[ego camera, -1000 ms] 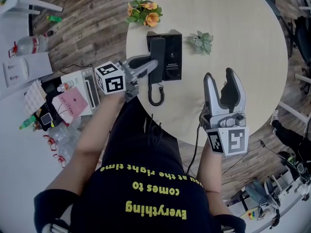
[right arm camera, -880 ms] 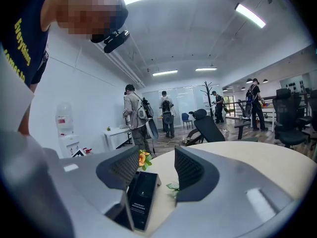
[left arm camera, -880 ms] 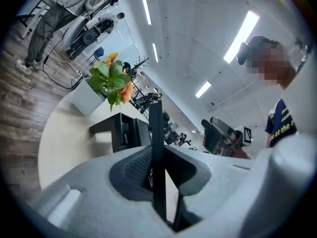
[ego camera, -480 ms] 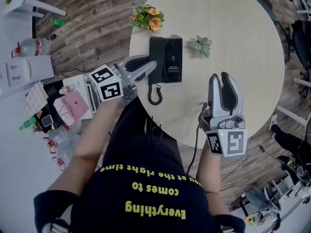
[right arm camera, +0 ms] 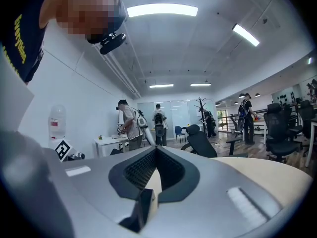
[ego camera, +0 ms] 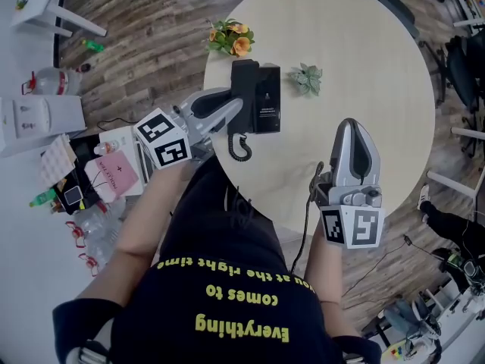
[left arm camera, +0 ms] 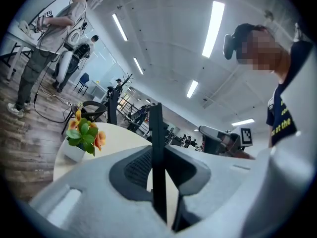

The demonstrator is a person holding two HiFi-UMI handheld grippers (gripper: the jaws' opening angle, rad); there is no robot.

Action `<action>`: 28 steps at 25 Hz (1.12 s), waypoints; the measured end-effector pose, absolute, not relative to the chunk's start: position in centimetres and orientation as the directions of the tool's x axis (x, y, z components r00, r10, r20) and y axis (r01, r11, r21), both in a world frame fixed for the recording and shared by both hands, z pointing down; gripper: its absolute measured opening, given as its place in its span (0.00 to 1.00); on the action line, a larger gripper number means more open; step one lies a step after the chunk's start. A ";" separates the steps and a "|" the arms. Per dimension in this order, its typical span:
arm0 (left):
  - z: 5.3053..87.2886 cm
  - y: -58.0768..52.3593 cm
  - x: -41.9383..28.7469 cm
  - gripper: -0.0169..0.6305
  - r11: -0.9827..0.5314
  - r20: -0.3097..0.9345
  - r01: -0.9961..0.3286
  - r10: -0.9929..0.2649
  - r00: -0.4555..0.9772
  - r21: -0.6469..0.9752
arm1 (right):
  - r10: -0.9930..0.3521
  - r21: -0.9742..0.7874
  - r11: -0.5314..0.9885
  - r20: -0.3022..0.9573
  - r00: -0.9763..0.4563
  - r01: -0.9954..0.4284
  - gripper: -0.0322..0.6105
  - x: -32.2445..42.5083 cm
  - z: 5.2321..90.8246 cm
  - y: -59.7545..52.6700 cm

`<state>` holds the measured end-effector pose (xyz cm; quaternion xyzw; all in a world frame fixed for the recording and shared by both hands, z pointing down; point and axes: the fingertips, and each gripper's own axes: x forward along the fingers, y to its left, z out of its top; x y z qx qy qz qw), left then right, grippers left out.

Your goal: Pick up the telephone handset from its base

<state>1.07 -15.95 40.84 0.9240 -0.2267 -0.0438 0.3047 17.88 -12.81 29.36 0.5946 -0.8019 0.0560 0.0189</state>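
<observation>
Left gripper [ego camera: 236,109] is clamping the black telephone handset [ego camera: 244,82] by its lower part, the pads pressing its sides; the handset is lying over the left half of its base [ego camera: 267,101] on the round bench [ego camera: 364,44], its coiled cord [ego camera: 239,147] trailing nearer. Right gripper [ego camera: 353,126], jaws just closing and meeting on nothing, is hovering over the bench's near edge, well apart
</observation>
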 end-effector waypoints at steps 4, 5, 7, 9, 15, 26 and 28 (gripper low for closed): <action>38.1 -15.8 0.6 0.14 -0.739 0.029 -0.413 -0.471 0.882 0.533 | -0.954 -0.058 0.289 0.063 -0.292 -0.956 0.07 17.5 27.8 -12.3; 37.4 -15.7 0.5 0.14 -0.744 0.021 -0.418 -0.479 0.878 0.521 | -0.954 -0.055 0.291 0.057 -0.294 -0.955 0.07 17.4 27.5 -12.2; 36.0 -15.7 0.4 0.14 -0.755 0.005 -0.429 -0.492 0.871 0.496 | -0.954 -0.046 0.293 0.045 -0.295 -0.955 0.07 17.3 26.8 -12.0; 34.7 -15.5 0.2 0.14 -0.765 -0.011 -0.437 -0.501 0.865 0.474 | -0.955 -0.039 0.293 0.032 -0.294 -0.955 0.07 17.2 26.2 -11.7; 31.6 -15.0 -0.3 0.14 -0.785 -0.030 -0.473 -0.527 0.849 0.400 | -0.957 -0.023 0.289 -0.003 -0.289 -0.957 0.07 16.8 24.6 -10.9; 28.7 -14.6 -0.8 0.14 -0.774 0.015 -0.596 -0.608 0.794 0.213 | -0.962 0.008 0.266 -0.067 -0.266 -0.964 0.07 16.2 21.3 -10.6; 28.3 -14.9 -1.1 0.14 -0.762 0.003 -0.621 -0.631 0.775 0.184 | -0.963 0.015 0.257 -0.077 -0.258 -0.966 0.07 16.0 20.8 -10.6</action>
